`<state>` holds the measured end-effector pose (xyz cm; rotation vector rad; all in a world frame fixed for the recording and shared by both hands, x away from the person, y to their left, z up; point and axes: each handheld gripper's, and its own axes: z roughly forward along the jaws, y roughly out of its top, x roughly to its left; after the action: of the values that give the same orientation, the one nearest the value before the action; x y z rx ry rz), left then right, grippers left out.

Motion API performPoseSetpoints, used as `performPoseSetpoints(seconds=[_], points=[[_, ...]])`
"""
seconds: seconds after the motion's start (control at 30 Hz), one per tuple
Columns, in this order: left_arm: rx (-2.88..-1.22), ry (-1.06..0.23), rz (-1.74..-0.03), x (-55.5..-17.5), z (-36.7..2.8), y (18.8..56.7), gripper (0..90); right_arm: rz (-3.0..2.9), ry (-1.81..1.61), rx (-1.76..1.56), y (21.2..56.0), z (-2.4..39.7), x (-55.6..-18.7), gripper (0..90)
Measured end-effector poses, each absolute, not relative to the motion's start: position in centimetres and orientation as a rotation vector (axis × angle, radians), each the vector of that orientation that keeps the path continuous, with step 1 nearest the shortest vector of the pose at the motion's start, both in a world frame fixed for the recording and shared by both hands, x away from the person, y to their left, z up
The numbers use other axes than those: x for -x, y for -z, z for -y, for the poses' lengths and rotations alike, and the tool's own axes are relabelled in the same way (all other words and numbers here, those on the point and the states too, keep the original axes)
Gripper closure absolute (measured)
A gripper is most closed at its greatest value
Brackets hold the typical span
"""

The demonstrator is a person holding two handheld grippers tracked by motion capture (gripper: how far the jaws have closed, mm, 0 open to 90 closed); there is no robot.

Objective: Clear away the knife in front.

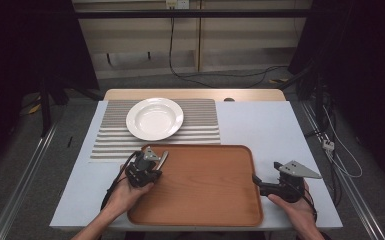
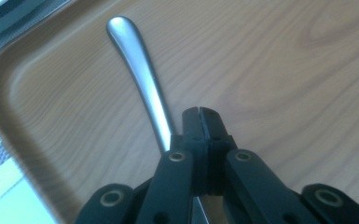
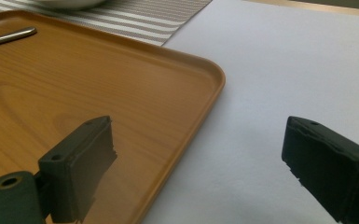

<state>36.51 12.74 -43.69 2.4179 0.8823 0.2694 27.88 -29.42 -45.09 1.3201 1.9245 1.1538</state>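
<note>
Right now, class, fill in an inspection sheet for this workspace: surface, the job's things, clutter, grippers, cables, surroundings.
Surface: pale table, striped placemat at rear left.
Job's things: metal utensil over the wooden tray, near its left rear corner; white plate on the placemat.
Clutter: nothing seen.
Grippers: left gripper jaws shut, utensil running out from beneath them, grip unclear; right gripper jaws open, empty, one over the tray, one over the table.
Cables: black cable on the floor behind the table.
Surroundings: dark curtains at the sides.

Left gripper jaws pressed together; right gripper jaws spread wide, level.
</note>
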Motion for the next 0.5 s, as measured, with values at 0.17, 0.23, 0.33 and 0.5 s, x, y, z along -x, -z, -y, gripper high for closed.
performPoseSetpoints(seconds=[0.17,0.23,0.33,0.5], points=[[-2.399,-0.275,-0.915,-36.4,-13.6,43.8,90.0,-1.930,-1.152,-1.313,45.0,29.4,-27.7,9.1],[-2.394,-0.280,-0.914,-36.3,-13.9,43.8,90.0,-1.927,-1.154,-1.315,45.0,29.4,-27.7,9.1],[-2.386,-0.288,-0.920,-36.1,-14.4,43.8,90.0,-1.928,-1.152,-1.313,45.0,29.4,-27.7,9.1],[-2.367,-0.287,-0.950,-36.1,-15.2,43.9,90.0,-1.927,-1.148,-1.317,45.0,29.4,-27.7,9.1]])
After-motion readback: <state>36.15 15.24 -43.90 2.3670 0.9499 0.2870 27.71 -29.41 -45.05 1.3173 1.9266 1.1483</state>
